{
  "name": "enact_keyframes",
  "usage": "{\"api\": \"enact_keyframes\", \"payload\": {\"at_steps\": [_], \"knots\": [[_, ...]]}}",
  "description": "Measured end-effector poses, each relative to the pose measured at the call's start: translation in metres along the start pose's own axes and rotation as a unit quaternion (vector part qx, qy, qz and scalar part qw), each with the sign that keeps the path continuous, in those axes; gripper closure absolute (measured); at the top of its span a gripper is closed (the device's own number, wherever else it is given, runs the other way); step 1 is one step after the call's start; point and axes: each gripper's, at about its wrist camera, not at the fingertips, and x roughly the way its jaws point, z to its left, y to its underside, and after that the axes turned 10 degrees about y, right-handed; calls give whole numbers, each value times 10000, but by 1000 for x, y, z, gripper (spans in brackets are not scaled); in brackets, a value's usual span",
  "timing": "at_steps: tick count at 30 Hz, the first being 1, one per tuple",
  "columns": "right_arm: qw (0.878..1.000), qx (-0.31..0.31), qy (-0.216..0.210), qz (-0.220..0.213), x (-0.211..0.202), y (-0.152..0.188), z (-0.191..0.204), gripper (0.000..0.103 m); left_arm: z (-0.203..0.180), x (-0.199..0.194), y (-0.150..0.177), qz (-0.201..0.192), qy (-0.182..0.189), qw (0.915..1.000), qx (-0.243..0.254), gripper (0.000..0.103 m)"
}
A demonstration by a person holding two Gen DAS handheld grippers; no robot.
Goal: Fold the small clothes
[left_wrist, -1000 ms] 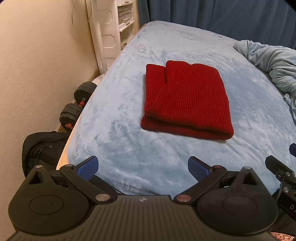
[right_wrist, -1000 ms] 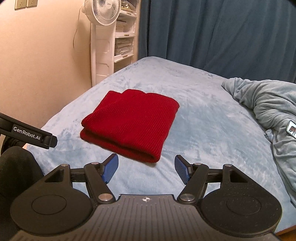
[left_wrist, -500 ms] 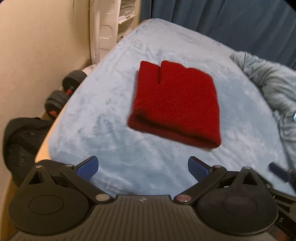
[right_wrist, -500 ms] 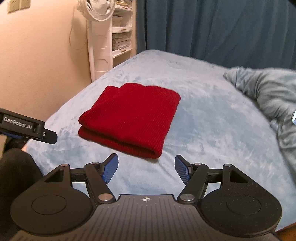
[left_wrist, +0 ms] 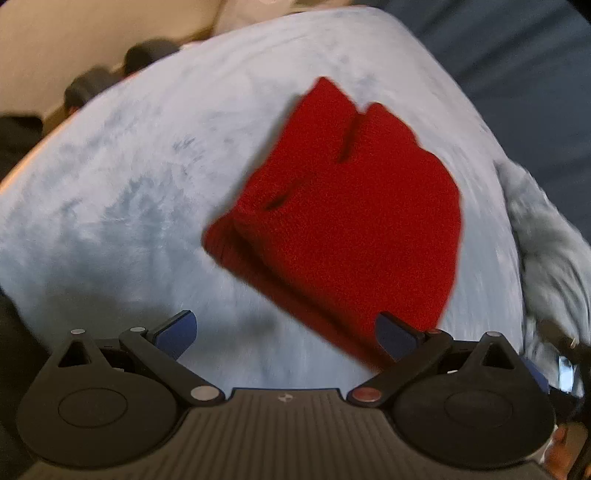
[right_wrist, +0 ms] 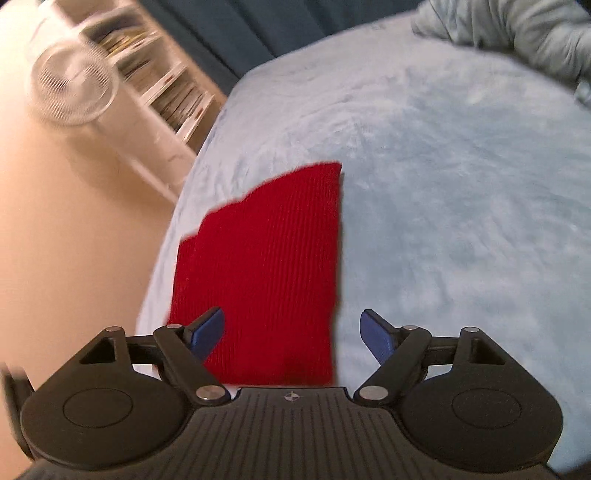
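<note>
Now the folded red knit garment (left_wrist: 354, 206) is seen lying flat on the pale blue bed cover (left_wrist: 122, 206), with nothing gripped by either tool. In the left wrist view, the left tool (left_wrist: 286, 332) is held open, both blue pads apart above the bed; the garment's near edge is overlapped by the pad at 3 o'clock, though contact cannot be told through the blur. In the right wrist view, the right tool (right_wrist: 293, 330) is held wide, its jaws having just been opening, and the garment (right_wrist: 266, 266) is framed from 9 to 12 o'clock, its near end lying between the pads without being pressed. A crumpled blue blanket (right_wrist: 517, 33) is heaped at 1 o'clock, and a white fan (right_wrist: 72, 86) is caught, blurred, at 10 o'clock.
</note>
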Motion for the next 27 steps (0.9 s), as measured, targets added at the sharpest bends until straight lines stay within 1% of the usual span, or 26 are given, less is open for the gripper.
{"api": "enact_keyframes", "payload": {"at_steps": [2, 5, 8, 10, 13, 15, 16, 17, 18, 19, 20, 21, 22, 23, 25, 27], "knots": [[9999, 72, -23, 67, 40, -41, -2, 20, 6, 14, -11, 26, -17, 9996, -287, 0], [9995, 97, -8, 295, 105, -92, -1, 20, 15, 28, -24, -38, -15, 9983, -580, 0], [9983, 72, 101, 570, 165, -123, 6, 20, 25, 37, -35, -102, -130, 9971, -738, 0], [9974, -35, 198, 693, 196, -135, 14, 20, 35, 43, -40, -72, -231, 9961, -854, 0], [9950, -221, 399, 885, 237, -145, 27, 20, 49, 47, -43, -39, -108, 9946, -1030, 0], [9936, -263, 413, 1016, 257, -149, 33, 19, 52, 44, -43, -107, -63, 9934, -1143, 0], [9923, -290, 412, 1134, 265, -150, 37, 17, 52, 43, -43, -172, -50, 9930, -1164, 2], [9904, -393, 367, 1275, 272, -150, 41, 21, 52, 42, -42, -232, -35, 9929, -1165, 5], [9890, -598, 336, 1311, 274, -150, 46, 27, 52, 41, -40, -313, 61, 9929, -1148, 22], [9864, -911, 404, 1308, 275, -148, 53, 44, 51, 39, -40, -306, 199, 9929, -1131, 35], [9808, -1350, 560, 1290, 275, -146, 62, 64, 49, 38, -41, -292, 170, 9934, -1099, 37], [9739, -1723, 752, 1269, 275, -143, 67, 70, 46, 37, -43, -275, 145, 9943, -1022, 42], [9707, -1876, 813, 1265, 272, -141, 68, 75, 44, 37, -46, -244, 116, 9960, -850, 47], [9714, -1840, 831, 1250, 268, -140, 65, 78, 45, 38, -49, -189, 111, 9967, -779, 49], [9769, -1569, 863, 1166, 254, -137, 53, 81, 48, 39, -61, -48, 168, 9974, -693, 54], [9811, -1363, 964, 980, 231, -124, 34, 82, 46, 44, -86, 32, 118, 9995, -288, 55]]}}
